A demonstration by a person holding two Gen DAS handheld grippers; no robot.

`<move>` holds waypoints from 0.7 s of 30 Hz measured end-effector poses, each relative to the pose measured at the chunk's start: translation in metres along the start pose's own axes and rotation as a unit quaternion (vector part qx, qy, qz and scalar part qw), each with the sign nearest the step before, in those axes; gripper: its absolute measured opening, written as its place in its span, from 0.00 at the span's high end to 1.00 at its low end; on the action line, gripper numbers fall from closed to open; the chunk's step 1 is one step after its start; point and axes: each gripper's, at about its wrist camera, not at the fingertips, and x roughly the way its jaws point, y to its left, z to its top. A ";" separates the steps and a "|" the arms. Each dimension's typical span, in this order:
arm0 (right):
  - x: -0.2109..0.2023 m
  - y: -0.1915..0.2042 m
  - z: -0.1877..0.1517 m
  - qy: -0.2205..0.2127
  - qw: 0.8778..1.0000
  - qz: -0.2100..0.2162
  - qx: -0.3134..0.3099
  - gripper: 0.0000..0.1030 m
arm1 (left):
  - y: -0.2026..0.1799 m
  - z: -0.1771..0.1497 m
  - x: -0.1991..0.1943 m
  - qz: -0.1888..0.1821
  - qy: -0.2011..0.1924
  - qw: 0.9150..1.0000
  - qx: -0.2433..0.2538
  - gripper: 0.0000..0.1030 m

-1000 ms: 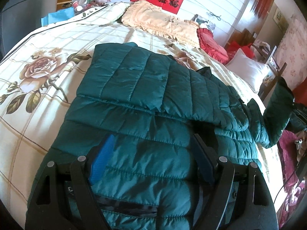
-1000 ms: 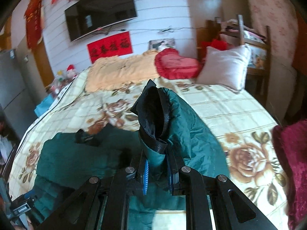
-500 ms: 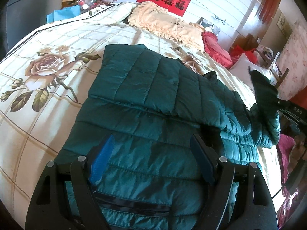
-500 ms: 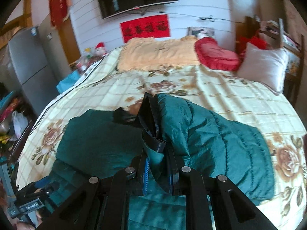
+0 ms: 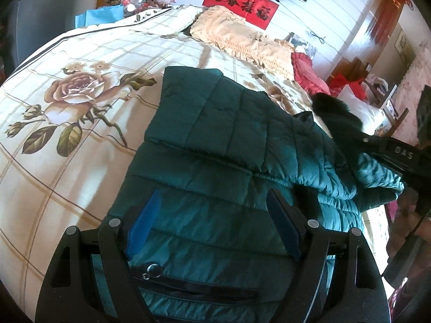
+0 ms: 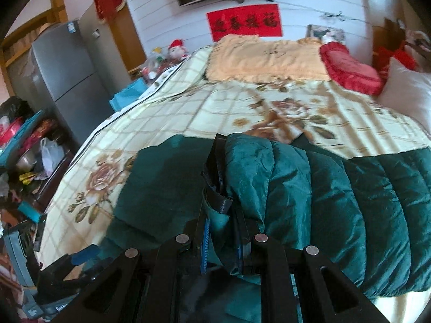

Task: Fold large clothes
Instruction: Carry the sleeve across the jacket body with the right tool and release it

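Note:
A dark green quilted puffer jacket (image 5: 215, 167) lies on the floral bedspread (image 5: 80, 113), one sleeve folded across its body. My left gripper (image 5: 212, 204) is open and empty, its blue pads just above the jacket's lower front near a zipped pocket (image 5: 188, 285). My right gripper (image 6: 222, 231) is shut on the jacket's other sleeve (image 6: 309, 196) near its black cuff (image 6: 215, 177), holding it lifted over the jacket body. The right gripper and the sleeve also show at the right of the left wrist view (image 5: 377, 161).
A yellow pillow cover (image 6: 269, 59), a red pillow (image 6: 350, 70) and a white pillow (image 6: 409, 91) lie at the head of the bed. A grey fridge (image 6: 67, 80) and cluttered shelves (image 6: 24, 145) stand left of the bed.
My right gripper has carried the sleeve leftward and lower, over the jacket body. My left gripper has stayed open over the jacket's lower front, shifting slightly left.

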 end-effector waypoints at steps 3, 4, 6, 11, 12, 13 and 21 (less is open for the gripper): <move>0.013 0.016 0.003 0.011 1.000 0.014 -0.008 0.86 | 0.004 0.001 -0.002 -0.002 0.000 1.000 -0.004 0.21; 0.017 0.020 0.003 0.015 1.000 0.017 -0.009 0.86 | 0.006 0.002 -0.002 -0.002 -0.001 1.000 -0.005 0.21; 0.027 0.029 0.005 0.024 0.999 0.032 -0.011 0.86 | 0.008 0.002 -0.004 -0.003 -0.003 1.000 -0.006 0.21; 0.048 0.051 0.008 0.037 0.998 0.050 -0.015 0.86 | 0.014 0.002 -0.007 -0.003 -0.006 1.000 -0.009 0.21; 0.053 0.053 0.009 0.040 0.997 0.059 -0.010 0.86 | 0.015 0.001 -0.007 -0.003 -0.006 1.000 -0.010 0.21; 0.057 0.056 0.010 0.042 0.997 0.070 -0.003 0.86 | 0.016 0.002 -0.007 -0.003 -0.007 1.000 -0.011 0.21; 0.095 0.064 0.008 0.097 0.990 0.098 0.016 0.78 | 0.023 0.003 -0.006 -0.008 -0.008 1.000 -0.023 0.21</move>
